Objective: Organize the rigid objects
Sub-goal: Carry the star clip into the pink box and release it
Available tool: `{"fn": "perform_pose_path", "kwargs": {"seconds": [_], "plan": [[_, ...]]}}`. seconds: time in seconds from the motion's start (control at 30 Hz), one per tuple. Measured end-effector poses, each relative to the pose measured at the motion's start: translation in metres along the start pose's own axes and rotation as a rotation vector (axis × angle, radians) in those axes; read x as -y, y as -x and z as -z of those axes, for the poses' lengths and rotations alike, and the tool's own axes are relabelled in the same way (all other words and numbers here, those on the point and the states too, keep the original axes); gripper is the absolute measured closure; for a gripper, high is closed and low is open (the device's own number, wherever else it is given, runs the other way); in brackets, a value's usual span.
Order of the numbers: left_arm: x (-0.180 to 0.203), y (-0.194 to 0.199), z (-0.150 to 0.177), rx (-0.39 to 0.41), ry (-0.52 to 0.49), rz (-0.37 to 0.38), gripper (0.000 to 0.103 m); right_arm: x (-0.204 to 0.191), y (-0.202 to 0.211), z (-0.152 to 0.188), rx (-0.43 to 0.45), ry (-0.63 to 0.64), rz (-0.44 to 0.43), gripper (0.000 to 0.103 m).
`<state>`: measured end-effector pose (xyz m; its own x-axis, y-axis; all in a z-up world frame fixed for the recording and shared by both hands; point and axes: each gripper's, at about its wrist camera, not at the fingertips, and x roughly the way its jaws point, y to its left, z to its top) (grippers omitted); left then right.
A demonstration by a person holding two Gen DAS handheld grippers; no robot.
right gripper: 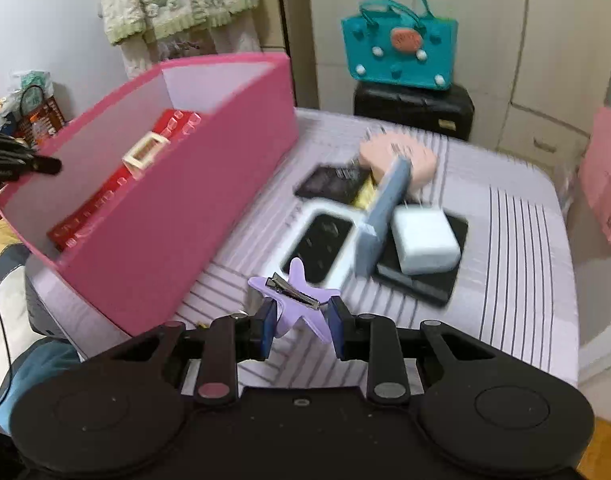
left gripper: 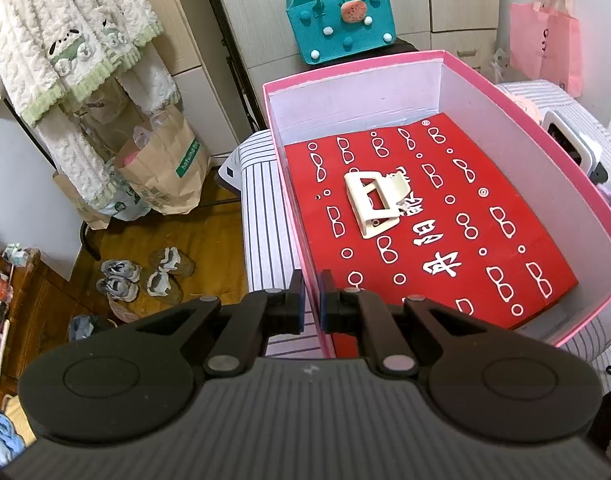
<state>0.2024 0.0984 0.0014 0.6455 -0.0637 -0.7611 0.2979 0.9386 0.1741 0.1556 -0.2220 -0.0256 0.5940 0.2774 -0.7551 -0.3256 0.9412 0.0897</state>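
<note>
Only my right view shows the right gripper clamping a lilac star-shaped hair clip; left gripper pinches the pink cardboard box's wall.

Purple star hair clip in gripper, cream claw clip in pink box

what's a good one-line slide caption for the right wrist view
Right gripper holds a purple star hair clip beside the pink box, above remaining items on the striped bed.

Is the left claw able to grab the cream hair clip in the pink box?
Probably not right now: the left claw is shut on the pink box wall. The cream hair clip itself lies uncovered inside.
</note>
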Motion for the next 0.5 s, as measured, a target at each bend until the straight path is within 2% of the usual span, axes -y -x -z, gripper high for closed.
{"fn": "perform_pose_path", "kwargs": {"seconds": [0.3,0.5], "plan": [[-0.002,-0.001,-0.003,-0.009,-0.023,0.012,0.097,-0.046,0.031,-0.061,0.139,0.155,-0.039,0.071],[-0.012,-0.006,-0.011,-0.04,0.002,0.051,0.097,-0.084,0.016,-0.092,0.125,0.246,-0.106,0.071]]}}
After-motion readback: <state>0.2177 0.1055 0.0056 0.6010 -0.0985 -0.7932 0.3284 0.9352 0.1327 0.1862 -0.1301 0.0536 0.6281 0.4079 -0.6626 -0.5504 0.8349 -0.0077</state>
